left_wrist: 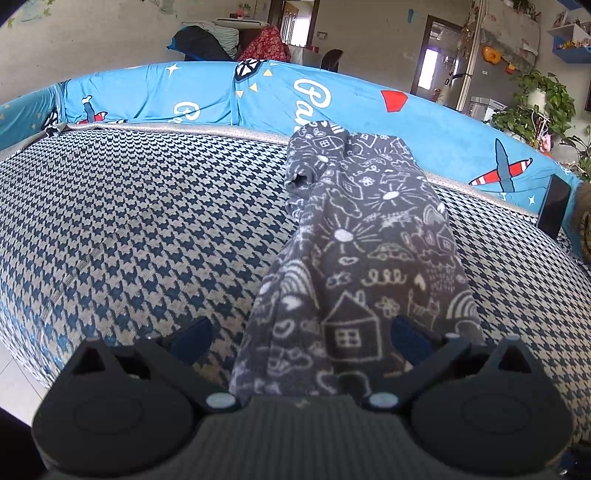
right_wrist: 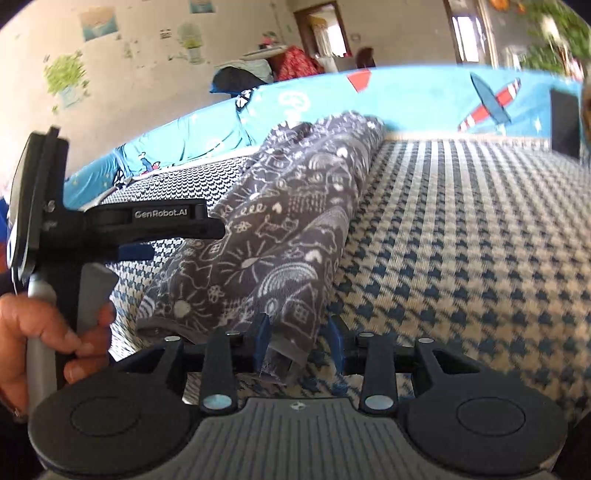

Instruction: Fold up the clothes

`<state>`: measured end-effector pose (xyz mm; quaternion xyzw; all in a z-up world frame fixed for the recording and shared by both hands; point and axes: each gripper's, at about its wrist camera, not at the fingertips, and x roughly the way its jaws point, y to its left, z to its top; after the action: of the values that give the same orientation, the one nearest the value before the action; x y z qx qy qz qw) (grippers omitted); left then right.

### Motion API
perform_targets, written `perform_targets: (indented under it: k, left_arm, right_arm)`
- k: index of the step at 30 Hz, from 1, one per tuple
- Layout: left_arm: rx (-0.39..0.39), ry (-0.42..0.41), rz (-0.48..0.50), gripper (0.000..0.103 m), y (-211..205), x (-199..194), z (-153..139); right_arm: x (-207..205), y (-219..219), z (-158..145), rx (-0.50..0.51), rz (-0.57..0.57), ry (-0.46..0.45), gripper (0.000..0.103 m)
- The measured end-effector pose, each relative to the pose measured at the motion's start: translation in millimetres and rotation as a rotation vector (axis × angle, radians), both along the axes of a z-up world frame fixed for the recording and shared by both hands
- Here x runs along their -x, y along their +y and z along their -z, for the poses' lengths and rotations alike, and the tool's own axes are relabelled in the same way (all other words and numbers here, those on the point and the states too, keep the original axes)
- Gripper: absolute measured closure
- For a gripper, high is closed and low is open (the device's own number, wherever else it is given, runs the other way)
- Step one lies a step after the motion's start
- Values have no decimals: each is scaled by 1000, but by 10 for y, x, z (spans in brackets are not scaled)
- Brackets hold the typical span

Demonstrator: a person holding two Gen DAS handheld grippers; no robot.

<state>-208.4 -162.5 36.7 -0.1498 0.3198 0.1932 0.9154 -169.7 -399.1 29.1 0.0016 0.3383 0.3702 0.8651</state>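
Right now I'm working the grey doodle-print garment (left_wrist: 369,258), bunched lengthwise on the houndstooth sofa seat (left_wrist: 129,221). My left hand-held gripper (left_wrist: 301,336) is hovering released over its near end, while the right hand-held gripper (right_wrist: 299,341) is standing parted around a hem corner. Whichever fold comes next is needing a firm pinch; the blue sofa back (left_wrist: 369,99) ahead is limiting room.

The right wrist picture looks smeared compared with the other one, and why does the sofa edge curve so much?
Right wrist view: motion blur smears the plants and sofa back. Left wrist view: sharp, with the grey patterned garment crisp. Both: fisheye lenses bend straight edges, and corners go dark.
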Motion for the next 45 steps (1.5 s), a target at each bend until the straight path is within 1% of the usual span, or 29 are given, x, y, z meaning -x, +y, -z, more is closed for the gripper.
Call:
perform_targets:
  k: [3,7,10,11,13,15,17,19,23,27,30,32,38,45]
  left_arm:
    - [20,19,5,0,6,-13,48]
    - [29,43,3,0,13,-34,98]
    - [55,60,-5,0,50,-35,142]
    - [65,63,-9,0,64,-33,155]
    - [83,65,-16,0,89,-25,170]
    - [88,58,-27,0,108,-9,163]
    - [87,48,-41,0,124,10,147]
    - [81,32,-53,0,140,32,121]
    - [51,-5,-65,0,163,65,51]
    - [33,-34,-19,0,100,56,-3]
    - [9,-26,26,0,8,8,-9]
    - [-3,-12,49,0,-44,-33,2]
    - [-31,-38,59,0,-116,-74,-76]
    - [-51,-28,118,0,-228,-181,-123]
  right_arm:
    - [-107,-29,73,-55,26,102,68]
    - [-250,-69,170,-129,61,237,64]
    - [-319,-93,244,-181,91,314,64]
    - [-333,-98,269,-198,102,332,68]
    - [-333,-88,285,-205,110,337,72]
    - [-308,-76,272,-197,102,322,76]
    - [-254,-64,234,-185,73,286,81]
    - [-172,-51,168,-169,22,233,82]
    - [18,-24,97,-120,-47,157,84]
    - [105,39,115,-66,-86,126,84]
    - [96,98,109,-5,-89,105,83]
    - [74,92,82,7,-90,121,78]
    - [6,61,3,70,-104,155,72]
    - [-213,53,-173,117,-155,131,70]
